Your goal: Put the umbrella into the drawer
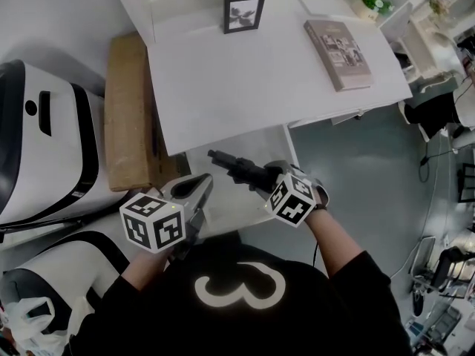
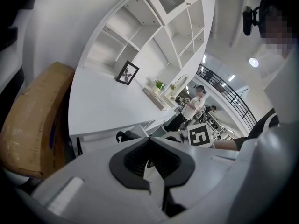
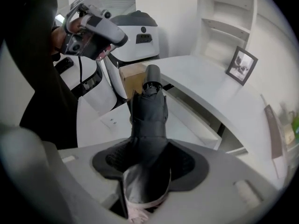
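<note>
Where the cardboard box point(image 1: 126, 117) stands at the far left, the left tongs point(image 1: 204, 185) sit nearby, pinched together on nothing, at the edge of the open drawer point(image 1: 234, 210). A white "3" marks the person's black shirt point(image 1: 237, 288). Over the drawer, the right tongs point(image 1: 260, 176) clamp the folded black umbrella point(image 1: 241, 170). Its long axis slants up-left toward the white surface point(image 1: 260, 87), and its rear end is buried in the tongs. Farther right, the book point(image 1: 338, 54) has cover print too small to read.

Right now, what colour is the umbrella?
The umbrella is black, clearest in the right gripper view.
</note>
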`<move>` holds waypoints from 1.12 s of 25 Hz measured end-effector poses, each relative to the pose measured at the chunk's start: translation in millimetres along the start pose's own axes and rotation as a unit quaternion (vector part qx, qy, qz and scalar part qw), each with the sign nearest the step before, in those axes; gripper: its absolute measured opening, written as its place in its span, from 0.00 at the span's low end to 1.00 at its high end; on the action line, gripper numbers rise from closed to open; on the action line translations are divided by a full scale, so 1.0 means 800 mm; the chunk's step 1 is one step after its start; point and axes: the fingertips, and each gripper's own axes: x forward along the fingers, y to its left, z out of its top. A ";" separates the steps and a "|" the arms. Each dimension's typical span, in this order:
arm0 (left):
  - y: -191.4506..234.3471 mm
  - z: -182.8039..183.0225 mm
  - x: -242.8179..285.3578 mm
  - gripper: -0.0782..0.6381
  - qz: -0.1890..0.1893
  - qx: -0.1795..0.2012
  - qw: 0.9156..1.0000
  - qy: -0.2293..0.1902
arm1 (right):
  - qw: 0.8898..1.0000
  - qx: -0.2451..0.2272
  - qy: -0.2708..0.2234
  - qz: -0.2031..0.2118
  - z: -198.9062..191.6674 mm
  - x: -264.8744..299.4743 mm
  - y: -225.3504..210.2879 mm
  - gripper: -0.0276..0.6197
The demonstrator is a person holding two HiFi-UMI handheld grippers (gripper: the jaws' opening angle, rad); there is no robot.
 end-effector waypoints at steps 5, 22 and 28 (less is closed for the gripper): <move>0.008 -0.004 0.003 0.12 0.004 -0.007 1.000 0.004 | 0.999 -0.018 0.027 0.015 -0.006 0.030 0.001 0.40; 0.052 -0.011 0.000 0.12 0.030 -0.028 0.999 0.011 | 0.992 -0.056 0.105 0.048 -0.029 0.139 -0.001 0.40; 0.057 -0.015 -0.005 0.12 0.037 -0.033 0.999 0.013 | 0.987 -0.082 0.128 0.048 -0.039 0.161 0.004 0.40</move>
